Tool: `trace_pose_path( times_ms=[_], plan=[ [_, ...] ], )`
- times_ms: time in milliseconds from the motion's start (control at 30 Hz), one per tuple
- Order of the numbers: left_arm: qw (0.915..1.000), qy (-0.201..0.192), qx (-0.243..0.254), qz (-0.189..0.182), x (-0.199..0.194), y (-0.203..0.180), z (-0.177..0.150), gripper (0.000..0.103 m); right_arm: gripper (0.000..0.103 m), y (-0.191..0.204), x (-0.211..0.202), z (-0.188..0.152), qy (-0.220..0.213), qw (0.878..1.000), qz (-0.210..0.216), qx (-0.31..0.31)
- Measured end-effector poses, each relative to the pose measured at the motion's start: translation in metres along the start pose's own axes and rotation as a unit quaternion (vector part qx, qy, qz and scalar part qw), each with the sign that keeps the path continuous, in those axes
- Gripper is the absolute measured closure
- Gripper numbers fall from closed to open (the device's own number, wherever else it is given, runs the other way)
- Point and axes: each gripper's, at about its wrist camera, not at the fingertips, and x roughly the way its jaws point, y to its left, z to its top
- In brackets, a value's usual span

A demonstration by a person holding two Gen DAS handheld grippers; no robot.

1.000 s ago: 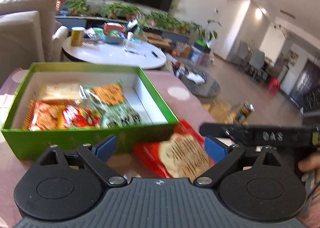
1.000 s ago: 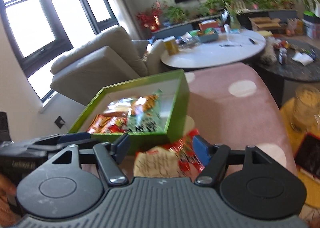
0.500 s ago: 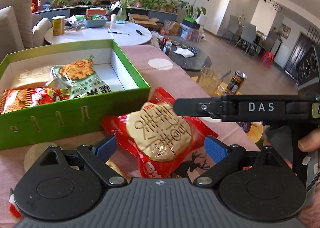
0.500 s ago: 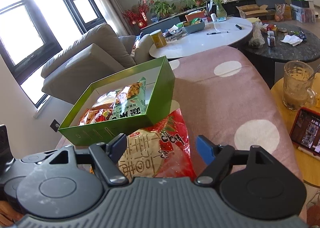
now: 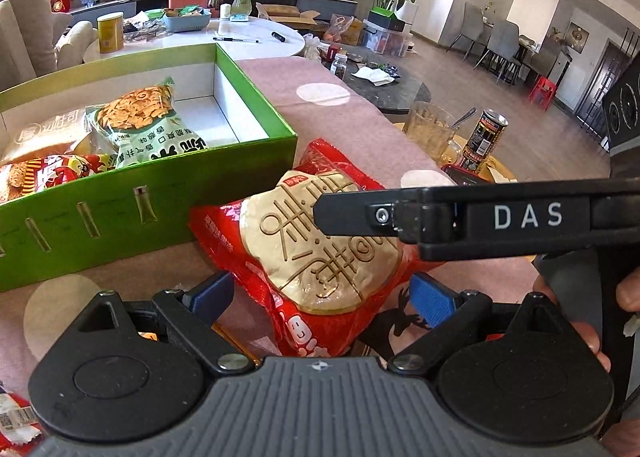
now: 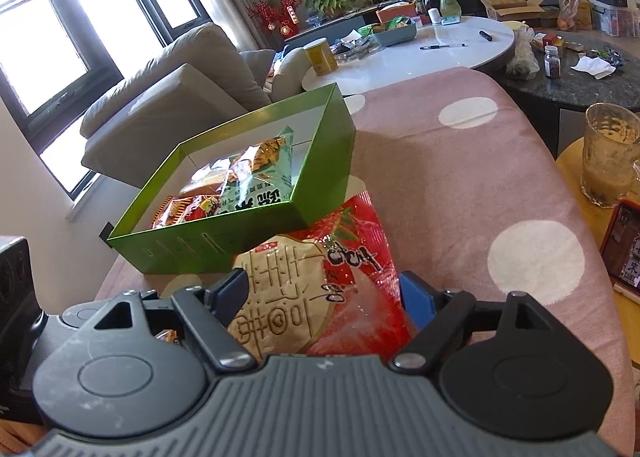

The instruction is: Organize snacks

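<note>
Since the earlier frames, both tools have been brought lower and nearer to the red snack bag (image 5: 320, 241), which now fills more of each view.

Left wrist view: the left tool (image 5: 320, 293) is held spread wide, its blue pads on either side of the red snack bag without pressing on it. The bag lies on the pink dotted surface (image 5: 344, 113), just beside the near corner of the green box (image 5: 256, 165). Several packets are already laid in the box — a pale green one (image 5: 148, 129) and a red one (image 5: 48, 177) among them — while its right-hand part is bare. The task is judged partly done; the red bag is not yet gripped or placed. Only here is the right tool seen from outside, as a black bar (image 5: 480, 217) crossing over the bag, with fingers (image 5: 628, 293) of the person's hand at the edge, and a drink can (image 5: 486, 137) stands beyond.

Right wrist view: the right tool (image 6: 324, 297) is likewise spread, the bag lying between its pads unpinched. Only this view shows the window side — a sofa (image 6: 176, 93) behind the box — and a glass mug (image 6: 608, 157) beside a phone (image 6: 624, 249).
</note>
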Motion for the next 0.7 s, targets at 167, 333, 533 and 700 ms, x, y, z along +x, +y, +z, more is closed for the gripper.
trace_pose_path(
  times_ms=[167, 333, 533, 700],
  plan=[
    [1.0000, 0.005, 0.001, 0.002, 0.004, -0.002, 0.002, 0.008, 0.025, -0.002, 0.003, 0.000, 0.002, 1.000, -0.006, 0.003],
    [1.0000, 0.008, 0.003, 0.000, 0.010, -0.002, 0.003, 0.009, 0.025, -0.004, 0.008, -0.002, 0.006, 1.000, 0.007, 0.005],
    [1.0000, 0.006, 0.005, -0.001, 0.008, -0.007, 0.003, 0.020, 0.027, -0.002, 0.007, -0.003, -0.001, 1.000, 0.031, 0.005],
    [0.9999, -0.009, 0.003, -0.007, -0.007, -0.012, 0.005, 0.021, 0.031, 0.006, -0.009, 0.000, -0.020, 0.999, 0.042, -0.003]
  ],
)
